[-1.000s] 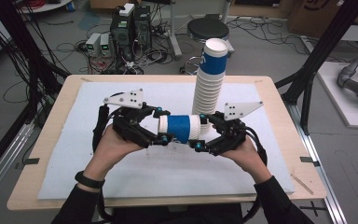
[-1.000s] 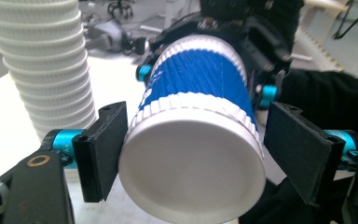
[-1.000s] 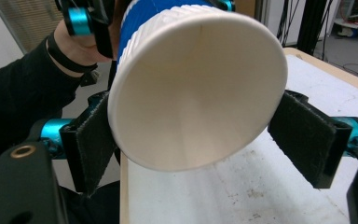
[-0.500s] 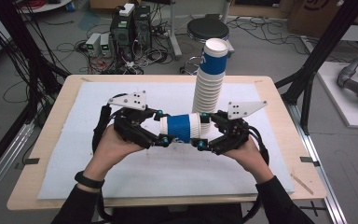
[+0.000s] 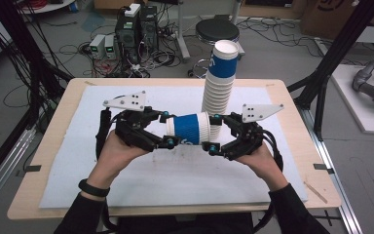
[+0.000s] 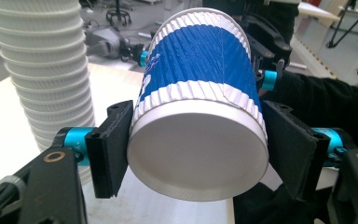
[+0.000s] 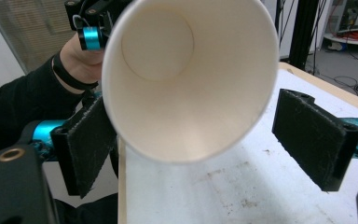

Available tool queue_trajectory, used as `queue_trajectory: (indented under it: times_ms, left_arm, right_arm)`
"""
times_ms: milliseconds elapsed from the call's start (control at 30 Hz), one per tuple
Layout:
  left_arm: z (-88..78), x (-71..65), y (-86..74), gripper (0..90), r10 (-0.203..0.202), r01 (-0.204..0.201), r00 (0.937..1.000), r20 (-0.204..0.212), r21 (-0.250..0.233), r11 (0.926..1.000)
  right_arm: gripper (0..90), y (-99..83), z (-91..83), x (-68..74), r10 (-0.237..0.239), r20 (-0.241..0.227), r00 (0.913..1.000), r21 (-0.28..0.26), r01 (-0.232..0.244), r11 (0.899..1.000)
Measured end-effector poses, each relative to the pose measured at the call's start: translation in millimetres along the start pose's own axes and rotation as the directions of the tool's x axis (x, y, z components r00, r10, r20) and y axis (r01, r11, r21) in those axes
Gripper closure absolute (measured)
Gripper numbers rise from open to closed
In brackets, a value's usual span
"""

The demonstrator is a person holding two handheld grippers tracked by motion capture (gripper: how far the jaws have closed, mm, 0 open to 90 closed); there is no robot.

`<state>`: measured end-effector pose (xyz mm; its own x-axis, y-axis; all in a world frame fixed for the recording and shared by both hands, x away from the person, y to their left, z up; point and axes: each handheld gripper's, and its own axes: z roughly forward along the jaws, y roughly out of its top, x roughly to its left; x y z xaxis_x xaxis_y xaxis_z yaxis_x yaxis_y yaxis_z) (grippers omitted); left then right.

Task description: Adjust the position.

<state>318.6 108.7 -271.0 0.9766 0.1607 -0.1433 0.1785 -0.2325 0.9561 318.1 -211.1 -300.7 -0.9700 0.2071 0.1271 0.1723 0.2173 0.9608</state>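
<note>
Left hand-held gripper (image 6: 193,154), jaws just closing, is pinching the base of the blue-and-white ribbed paper cup (image 5: 191,128) lying sideways mid-air over the bench (image 5: 58,146), right hand-held gripper (image 7: 205,140) is standing spread around its rim, handover looking near done, tall white cup stack (image 5: 219,83) at 12 o'clock probably waiting.

text: none legible | blue paper cup (image 6: 198,88): small white print on the blue band, way too blurry to read | cup stack (image 5: 220,78): white mark on blue, unreadable too
</note>
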Motion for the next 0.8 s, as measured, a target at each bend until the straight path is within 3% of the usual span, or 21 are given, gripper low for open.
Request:
queue_trajectory:
  times_ms: [200, 567, 800]
  left_arm:
    - [-5.3, 1.2, 0.3, 28.6, 0.001, 0.0, 1.0, 0.009, -0.045, 0.999]
    - [8.9, -2.1, -0.8, 28.6, 0.019, -0.018, 0.9995, 0.027, -0.016, 0.9997]
    - [13.0, 0.1, -4.1, 28.7, 0.006, -0.006, 0.9989, 0.046, -0.005, 1.0]
  right_arm:
    - [13.9, 0.1, -1.0, -1.1, 0.015, -0.009, 0.9998, -0.012, -0.015, 1.0]
    - [13.7, 0.8, 5.4, 2.6, 0.028, -0.036, 0.999, -0.021, -0.028, 0.999]
    - [17.0, 1.7, 0.9, 1.2, 0.019, -0.049, 0.9986, -0.029, -0.021, 0.999]
